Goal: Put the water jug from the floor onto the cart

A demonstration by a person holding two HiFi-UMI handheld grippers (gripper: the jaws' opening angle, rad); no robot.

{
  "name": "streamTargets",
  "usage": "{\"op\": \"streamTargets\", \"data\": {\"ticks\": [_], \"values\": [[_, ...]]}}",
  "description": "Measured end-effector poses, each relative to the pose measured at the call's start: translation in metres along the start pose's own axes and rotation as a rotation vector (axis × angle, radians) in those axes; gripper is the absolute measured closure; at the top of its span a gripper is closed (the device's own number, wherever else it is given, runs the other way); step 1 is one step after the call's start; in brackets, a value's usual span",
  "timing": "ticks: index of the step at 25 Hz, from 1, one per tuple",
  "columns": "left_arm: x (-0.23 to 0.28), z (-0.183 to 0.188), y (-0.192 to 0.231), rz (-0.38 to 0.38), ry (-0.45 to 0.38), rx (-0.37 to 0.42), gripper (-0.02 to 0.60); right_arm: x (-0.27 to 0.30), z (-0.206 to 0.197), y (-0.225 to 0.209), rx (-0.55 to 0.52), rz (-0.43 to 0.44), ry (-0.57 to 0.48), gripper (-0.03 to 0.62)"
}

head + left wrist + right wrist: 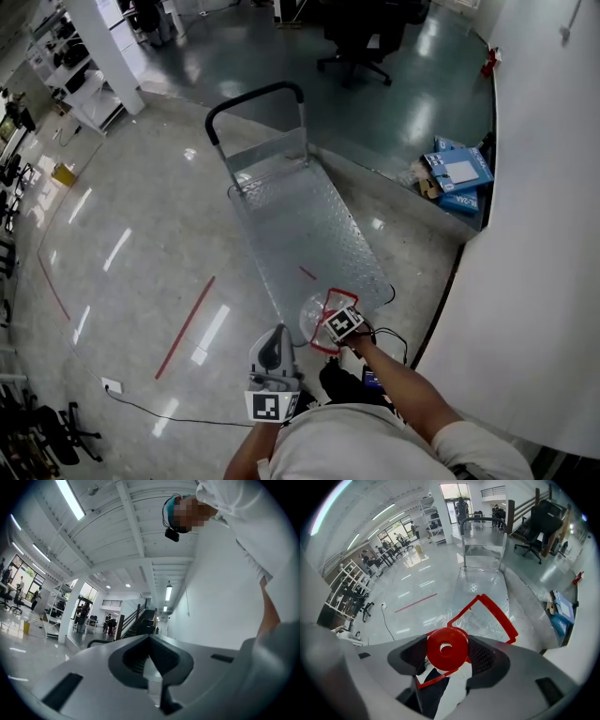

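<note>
Where the cart ends, right tongs clamp the water jug.

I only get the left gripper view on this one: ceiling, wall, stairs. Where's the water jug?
Observer: The right gripper is clamped on the jug at its red cap.
Operator: On the cart yet?
Observer: It's over the near end of the cart; whether it rests on the deck, I can't tell.
Operator: Where's the left gripper relative to it?
Observer: The head view shows the left gripper back by the person's body, apart from the jug.
</note>
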State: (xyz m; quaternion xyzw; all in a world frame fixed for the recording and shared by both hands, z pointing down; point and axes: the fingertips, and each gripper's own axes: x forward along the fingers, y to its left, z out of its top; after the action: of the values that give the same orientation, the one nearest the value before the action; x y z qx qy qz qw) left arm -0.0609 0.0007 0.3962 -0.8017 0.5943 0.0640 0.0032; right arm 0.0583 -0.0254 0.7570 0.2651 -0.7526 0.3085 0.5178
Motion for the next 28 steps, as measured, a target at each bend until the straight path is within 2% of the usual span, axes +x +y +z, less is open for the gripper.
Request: {"op": "streamTargets", "data": {"ticks": [5,9,21,28], "values": [[0.021,-0.003,0.001,0.005,0.011,0.014,0.578,0.011,0.015,-0.024,0.012,-0.005,0.003,0.315],[0.032,-0.013,0.006,-0.029,0.038,0.023,0.578,0.024,0.028,-0.036,0.029,-0.011,0.005,0.316],[0.071,-0.043,0.034,-0.086,0.098,-0.047,0.578,0.059,0.055,-0.059,0.103,-0.020,0.039,0.316],[0.088,-0.056,0.051,-0.095,0.122,-0.067,0.578,0.068,0.083,-0.067,0.102,-0.020,0.032,0.316]]}}
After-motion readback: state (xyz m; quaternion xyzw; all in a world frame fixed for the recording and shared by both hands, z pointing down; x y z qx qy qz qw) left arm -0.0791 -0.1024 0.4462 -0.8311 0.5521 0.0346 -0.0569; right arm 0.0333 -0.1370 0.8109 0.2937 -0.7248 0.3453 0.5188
